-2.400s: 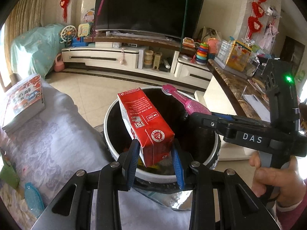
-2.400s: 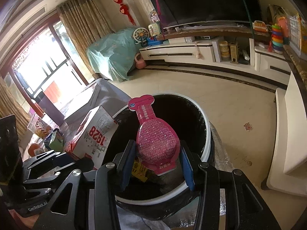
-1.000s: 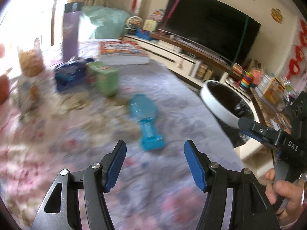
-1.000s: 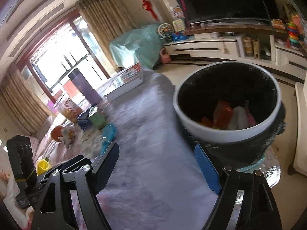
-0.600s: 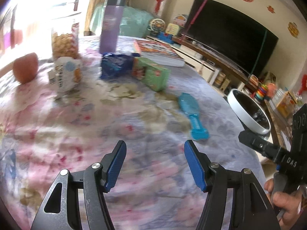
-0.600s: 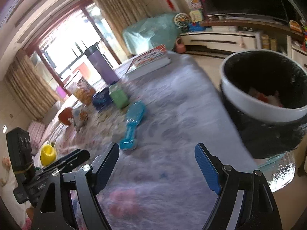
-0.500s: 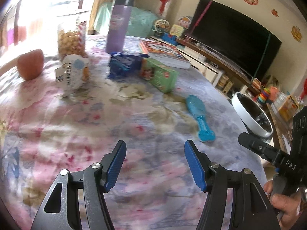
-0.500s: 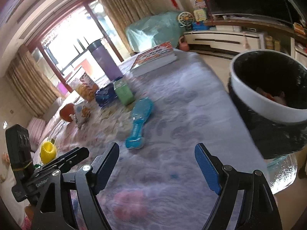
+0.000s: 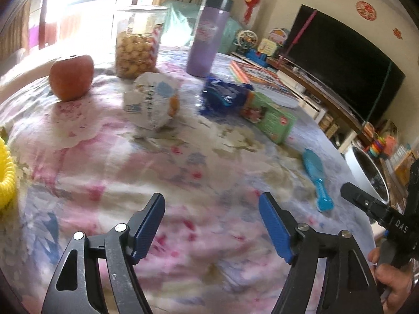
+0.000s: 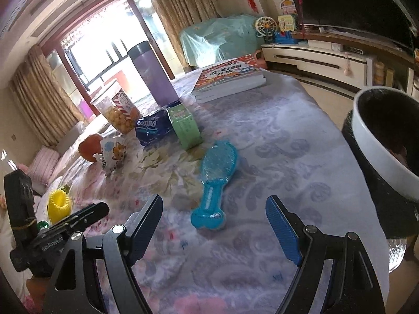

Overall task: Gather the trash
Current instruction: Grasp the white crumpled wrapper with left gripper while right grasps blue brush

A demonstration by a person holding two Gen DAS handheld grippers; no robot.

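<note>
A blue brush-shaped blister pack (image 10: 216,180) is seen lying flat on the cloth-covered surface (image 10: 275,141), its handle end turned toward the right hand-held gripper (image 10: 213,225), whose jaws are held wide apart with nothing between them. Just behind it a green carton (image 10: 184,127) and a blue packet (image 10: 153,128) are found, touching; the packet's white lettering cannot be made out. A white snack bag (image 9: 152,102) bears blurred print. The left hand-held gripper (image 9: 212,225) is opening over bare cloth, nothing between its jaws; "GenRobot.AI" is read on its body, "DAS" on the right one. A white-rimmed black bin (image 10: 377,141) stands past the surface's right edge. Open cloth is left before both grippers.
</note>
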